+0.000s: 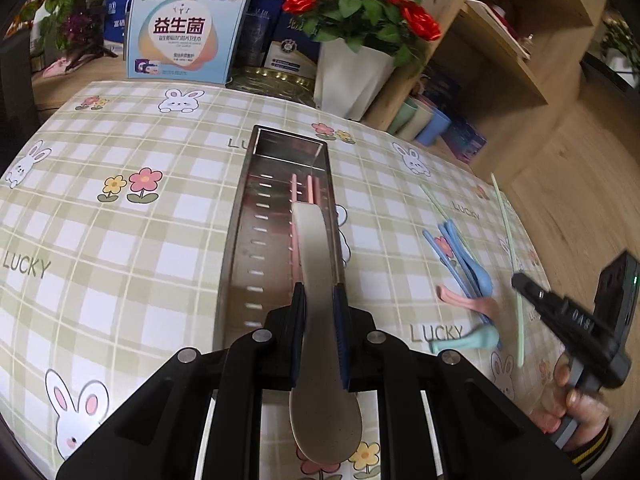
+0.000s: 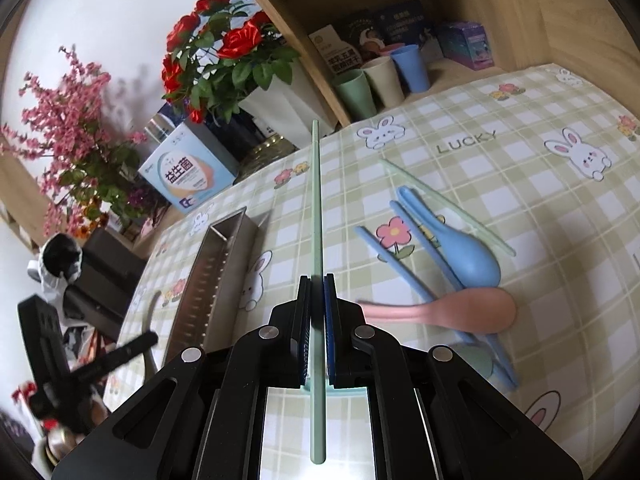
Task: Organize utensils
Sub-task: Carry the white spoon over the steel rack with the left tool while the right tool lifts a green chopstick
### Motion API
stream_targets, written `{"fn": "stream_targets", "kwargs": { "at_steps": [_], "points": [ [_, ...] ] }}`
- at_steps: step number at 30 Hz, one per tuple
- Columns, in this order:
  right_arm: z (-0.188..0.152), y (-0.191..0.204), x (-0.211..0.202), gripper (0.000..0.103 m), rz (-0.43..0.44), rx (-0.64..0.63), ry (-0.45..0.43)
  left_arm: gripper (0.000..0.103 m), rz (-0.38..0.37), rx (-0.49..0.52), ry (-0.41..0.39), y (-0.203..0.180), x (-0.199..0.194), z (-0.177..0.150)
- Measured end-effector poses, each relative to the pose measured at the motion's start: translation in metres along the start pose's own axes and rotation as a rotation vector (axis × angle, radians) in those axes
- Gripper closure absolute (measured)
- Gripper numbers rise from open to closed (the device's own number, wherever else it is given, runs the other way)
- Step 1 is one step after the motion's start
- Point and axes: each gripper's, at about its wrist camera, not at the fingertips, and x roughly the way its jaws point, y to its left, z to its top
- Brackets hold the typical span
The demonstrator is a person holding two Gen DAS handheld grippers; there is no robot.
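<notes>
Right now a beige spoon (image 1: 316,280) sits pinched by its handle in the left claw (image 1: 318,300), bowl end toward the camera, handle tip reaching over the near part of the steel tray (image 1: 248,240). That long, narrow tray lies on the counter (image 1: 120,220), which wears a green plaid cloth printed with rabbits and flowers; two pink chopsticks (image 1: 302,190) already lie inside it.

The right claw (image 2: 317,292) is pressed tight on a single pale green chopstick (image 2: 316,208), which runs straight ahead between the pads and sticks out behind them as well. A person's hand (image 1: 580,396) grips that tool's handle at the right edge of the left wrist view.

Still loose on the cloth to the right of the tray is a small heap: a blue spoon (image 2: 472,256) with two blue chopsticks (image 2: 404,264) beside it, a pink spoon (image 2: 460,312) lying across them, a green spoon (image 2: 476,360) partly under the pile, and another green chopstick (image 2: 444,208) just behind the blue spoon.

Beyond the cloth stand a white pot of red roses (image 2: 224,48), a printed box (image 2: 188,172), and three cups (image 2: 380,76) by a wooden shelf.
</notes>
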Motion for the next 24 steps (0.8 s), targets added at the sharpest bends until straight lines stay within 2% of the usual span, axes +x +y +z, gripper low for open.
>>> {"fn": "stream_targets", "kwargs": {
  "at_steps": [9,17,24],
  "points": [
    [-0.007,-0.017,0.010,0.097,0.002,0.054,0.034,0.090,0.029,0.041,0.039,-0.002,0.022,0.029],
    [-0.005,0.006,0.030,0.097,0.014,0.005,0.078,0.090,0.045,0.077,0.090,0.006,0.039,0.037],
    [-0.011,0.009,0.038,0.097,0.005,0.005,0.106,0.089,0.106,0.132,0.154,0.011,0.063,0.038]
  ]
}}
